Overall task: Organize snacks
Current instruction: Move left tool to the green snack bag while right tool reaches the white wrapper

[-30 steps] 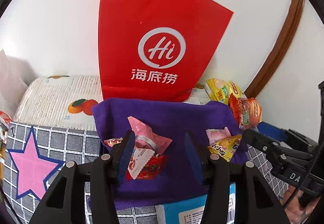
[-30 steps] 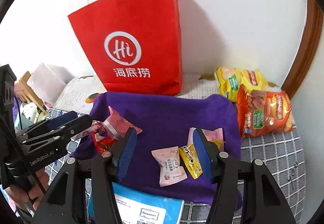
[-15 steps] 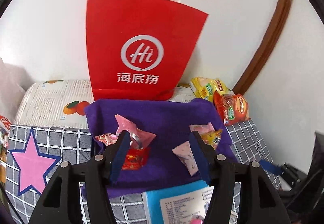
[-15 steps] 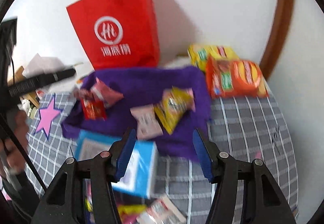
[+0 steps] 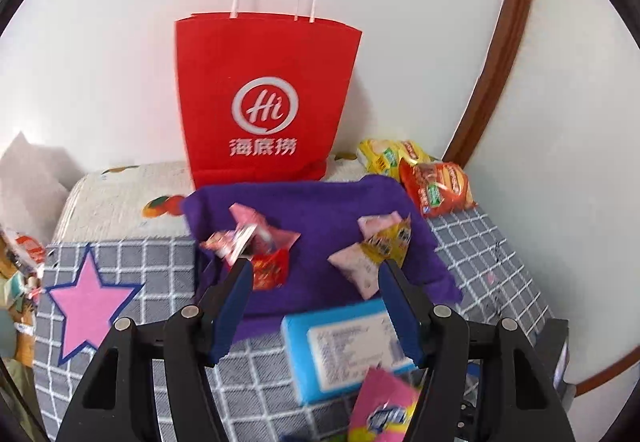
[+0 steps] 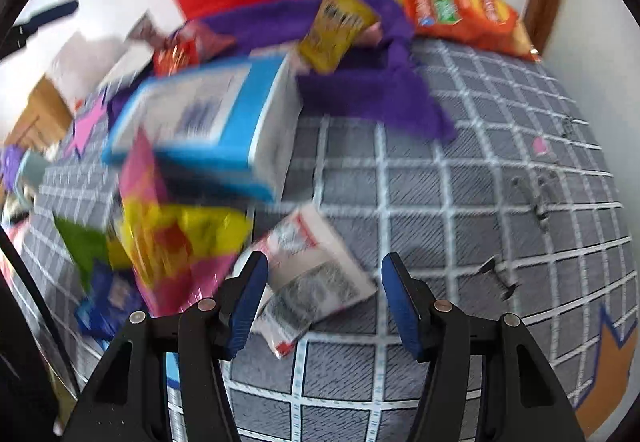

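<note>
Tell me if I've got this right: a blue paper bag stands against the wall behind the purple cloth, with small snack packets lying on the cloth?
Not quite: the paper bag is red, not blue, as the left wrist view shows. It does stand against the wall behind the purple cloth, with small snack packets lying on the cloth.

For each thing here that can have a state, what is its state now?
Red bag: upright against the wall, handles up.
Purple cloth: spread flat, small snacks on it.
Blue box: lying flat, closed.
Orange packet: sealed, lying beside the cloth.
White packet: lying flat, sealed.
Left gripper: fingers just opened further, nothing between them.
Right gripper: open over the white packet, not gripping.
</note>
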`<state>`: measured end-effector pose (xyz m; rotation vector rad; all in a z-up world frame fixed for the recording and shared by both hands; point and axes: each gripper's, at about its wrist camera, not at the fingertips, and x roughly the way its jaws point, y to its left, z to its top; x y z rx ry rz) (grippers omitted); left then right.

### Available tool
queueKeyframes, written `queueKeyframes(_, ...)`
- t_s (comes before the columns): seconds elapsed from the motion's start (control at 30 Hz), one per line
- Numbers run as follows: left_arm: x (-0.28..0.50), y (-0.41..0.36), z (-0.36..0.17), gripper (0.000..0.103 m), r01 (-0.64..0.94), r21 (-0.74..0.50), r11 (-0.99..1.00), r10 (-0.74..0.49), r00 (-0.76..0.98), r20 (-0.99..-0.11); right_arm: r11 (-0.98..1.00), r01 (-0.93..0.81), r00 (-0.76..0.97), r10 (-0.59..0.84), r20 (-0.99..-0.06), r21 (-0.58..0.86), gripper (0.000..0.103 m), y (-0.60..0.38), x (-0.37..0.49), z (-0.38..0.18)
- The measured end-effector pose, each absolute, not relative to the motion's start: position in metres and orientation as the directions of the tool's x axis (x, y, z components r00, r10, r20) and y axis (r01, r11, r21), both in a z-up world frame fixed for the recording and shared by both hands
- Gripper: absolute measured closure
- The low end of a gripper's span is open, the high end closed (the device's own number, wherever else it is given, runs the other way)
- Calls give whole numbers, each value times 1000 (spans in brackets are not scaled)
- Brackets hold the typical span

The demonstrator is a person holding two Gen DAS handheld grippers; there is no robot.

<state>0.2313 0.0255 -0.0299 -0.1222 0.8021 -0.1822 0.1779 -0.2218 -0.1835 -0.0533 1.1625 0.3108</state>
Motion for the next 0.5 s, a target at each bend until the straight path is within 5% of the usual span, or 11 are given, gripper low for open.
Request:
queueKeyframes(0.3, 181, 50, -54, 41, 89, -144, 986, -167, 658, -734, 931, -363, 411, 195, -890, 36, 15, -203, 168, -199)
queueKeyframes(0.4, 166, 56, -60, 41, 83, -153, 985, -170, 649, -741, 925, -378, 428, 206, -880, 33, 22, -204, 164, -196)
queueKeyframes(0.47, 158, 59, -64, 41, 77, -149, 986, -163, 644, -747, 929, -368, 432, 201, -879, 32, 36, -208, 160, -194)
queueKeyframes(0.5, 153, 60, -67, 40, 72, -149, 986, -161, 640, -751, 932, -361, 435, 200, -878, 33, 57, -211, 156, -191)
